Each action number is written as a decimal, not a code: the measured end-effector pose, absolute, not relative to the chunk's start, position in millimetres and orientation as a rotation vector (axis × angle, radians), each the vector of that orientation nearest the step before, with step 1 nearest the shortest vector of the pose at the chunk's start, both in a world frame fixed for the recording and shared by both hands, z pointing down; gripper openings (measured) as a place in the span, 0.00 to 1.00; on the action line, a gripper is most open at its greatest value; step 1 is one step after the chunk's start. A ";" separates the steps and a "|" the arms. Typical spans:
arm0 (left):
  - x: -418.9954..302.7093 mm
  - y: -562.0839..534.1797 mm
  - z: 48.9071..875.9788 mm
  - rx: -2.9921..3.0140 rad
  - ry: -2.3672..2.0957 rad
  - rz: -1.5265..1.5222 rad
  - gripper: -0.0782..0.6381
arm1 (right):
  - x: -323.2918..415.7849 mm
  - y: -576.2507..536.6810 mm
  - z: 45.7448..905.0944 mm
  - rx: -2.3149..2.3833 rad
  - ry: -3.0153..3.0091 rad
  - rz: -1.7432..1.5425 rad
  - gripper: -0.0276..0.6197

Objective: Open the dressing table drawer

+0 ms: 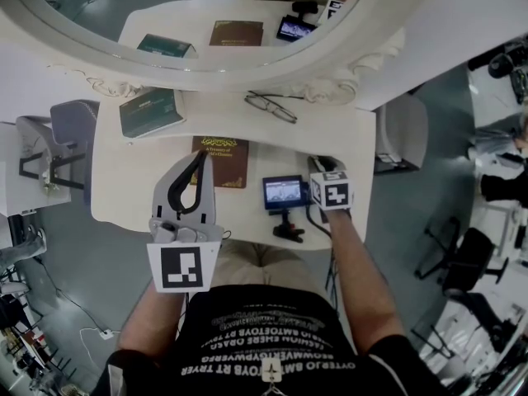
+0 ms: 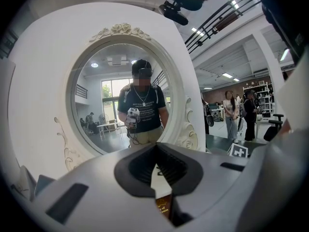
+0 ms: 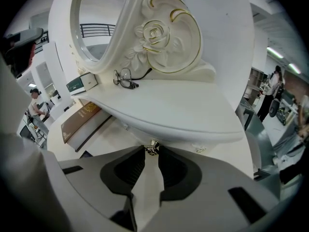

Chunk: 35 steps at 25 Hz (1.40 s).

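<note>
The white dressing table [image 1: 124, 180] has a raised back shelf [image 3: 193, 110] under the oval mirror [image 1: 206, 15]. Below that shelf's edge, a small metal drawer knob [image 3: 152, 149] sticks out of the white drawer front [image 3: 126, 127]. My right gripper [image 3: 152, 150] points steeply down at it, and its two dark tips sit against the knob's sides. In the head view the right gripper [image 1: 323, 165] is at the table's right, mostly under its marker cube. My left gripper [image 1: 200, 159] is held over the table's front left, shut and holding nothing, facing the mirror [image 2: 128, 100].
A brown book [image 1: 220, 161] lies mid-table, a green book [image 1: 151, 111] at back left, glasses [image 1: 271, 106] on the raised shelf. A small screen on a stand [image 1: 283, 193] sits just left of the right gripper. A grey chair [image 1: 58, 139] stands left of the table; people stand far right.
</note>
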<state>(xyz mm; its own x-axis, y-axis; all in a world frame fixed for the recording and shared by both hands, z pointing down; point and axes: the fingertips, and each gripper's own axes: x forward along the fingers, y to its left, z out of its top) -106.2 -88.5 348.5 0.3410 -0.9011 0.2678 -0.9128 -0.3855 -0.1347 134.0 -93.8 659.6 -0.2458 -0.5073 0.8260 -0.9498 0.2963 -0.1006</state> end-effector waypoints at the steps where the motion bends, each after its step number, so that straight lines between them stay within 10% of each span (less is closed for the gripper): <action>1: -106.4 -88.3 348.1 2.539 -1.721 0.465 0.11 | 134.4 -92.7 660.3 1.299 -1.877 0.806 0.17; 35: -99.0 -78.1 341.2 2.557 -1.726 0.443 0.11 | 133.1 -50.0 671.0 1.252 -1.889 0.782 0.17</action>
